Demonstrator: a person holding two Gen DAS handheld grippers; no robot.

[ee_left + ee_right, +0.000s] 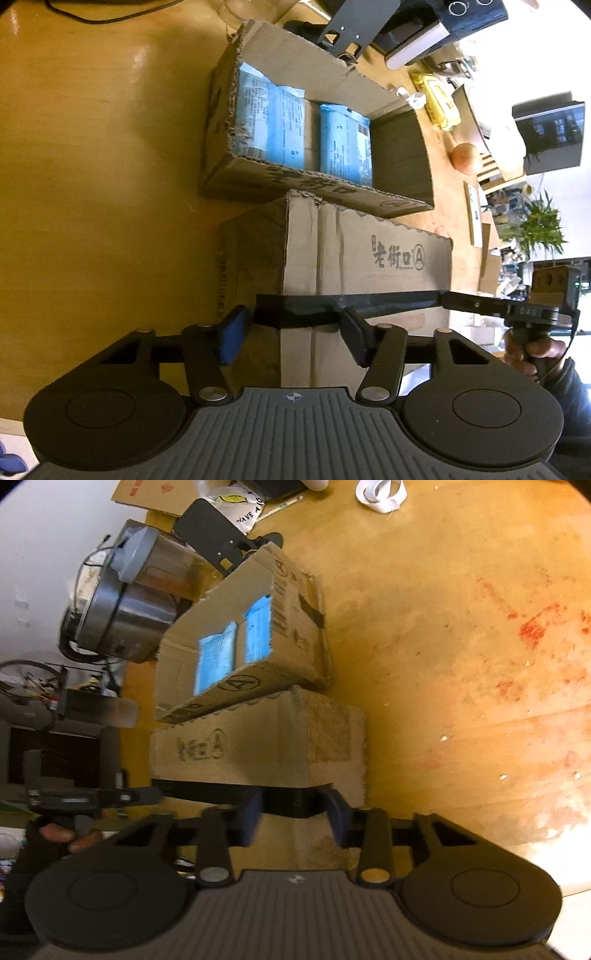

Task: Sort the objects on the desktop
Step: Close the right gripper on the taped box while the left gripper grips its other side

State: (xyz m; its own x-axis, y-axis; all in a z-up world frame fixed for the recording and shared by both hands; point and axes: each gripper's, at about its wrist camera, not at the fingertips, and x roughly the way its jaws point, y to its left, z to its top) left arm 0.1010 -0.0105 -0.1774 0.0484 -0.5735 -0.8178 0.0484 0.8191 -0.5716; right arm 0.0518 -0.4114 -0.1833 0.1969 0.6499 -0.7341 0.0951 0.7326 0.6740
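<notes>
Two cardboard boxes stand side by side on the wooden table. The far box point(317, 184) point(258, 679) is open and holds blue packets point(273, 125) point(218, 657). The near box point(365, 258) point(266, 749) is printed with an "A" mark. A flat black object point(354, 306) point(291, 801) spans the near box. My left gripper point(291, 332) is shut on one end of it. My right gripper point(293, 816) is shut on the other end. The right gripper also shows in the left wrist view point(532, 314), and the left one in the right wrist view point(96, 797).
A steel cooker point(122, 605) and black bracket point(218, 542) stand behind the boxes. An orange point(466, 158), yellow packet point(439, 103), monitor point(550, 136) and plant point(543, 225) lie at the right. White tape point(380, 493) lies far off. Bare wooden table point(461, 646) spreads right.
</notes>
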